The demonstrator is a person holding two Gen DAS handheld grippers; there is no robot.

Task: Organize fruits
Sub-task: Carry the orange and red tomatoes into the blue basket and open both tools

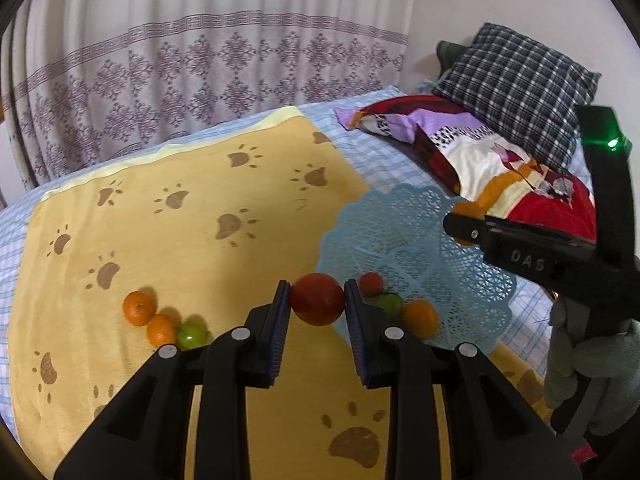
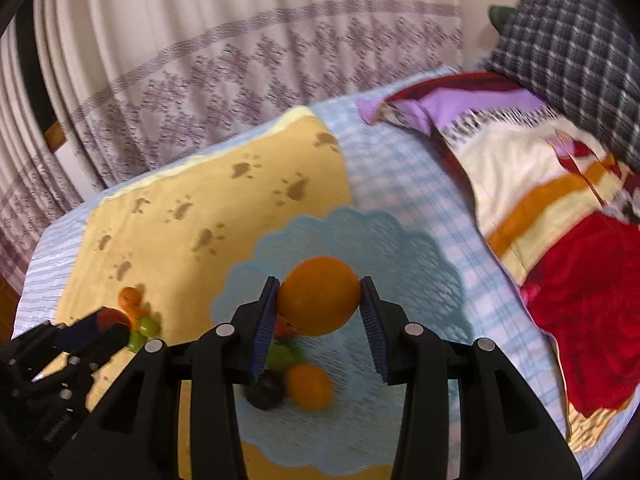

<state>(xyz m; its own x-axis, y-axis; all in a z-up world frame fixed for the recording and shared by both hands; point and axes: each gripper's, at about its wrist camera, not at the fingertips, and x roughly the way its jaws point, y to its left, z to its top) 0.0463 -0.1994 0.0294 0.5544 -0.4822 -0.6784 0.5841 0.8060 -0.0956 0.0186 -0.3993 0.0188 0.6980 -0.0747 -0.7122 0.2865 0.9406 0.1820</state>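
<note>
Two grippers, both loaded! Beneath them spreads the yellow paw-print blanket (image 1: pixel 192 216), and ahead-right of the left jaws sits the pale blue lace-pattern tray (image 1: pixel 420 240), scalloped rim and all. The right gripper (image 2: pixel 319 304) has its jaws clamped on a big orange (image 2: pixel 319 302), held directly over that tray (image 2: pixel 400 280), blue pads touching both flanks. The left gripper (image 1: pixel 317 300) squeezes a red apple (image 1: pixel 317 299) between its pads, at the tray's near-left edge. Just beyond its right jaw, on the tray: a small red fruit (image 1: pixel 371 283), a green one (image 1: pixel 388 304) and a small orange (image 1: pixel 420 317), clustered. Off to the left of the left jaws, on the blanket, two mandarins (image 1: pixel 139 307) (image 1: pixel 161 329) and a green fruit (image 1: pixel 191 334) touch in a row. Under the right jaws a dark fruit (image 2: pixel 266 394) blurs.
</note>
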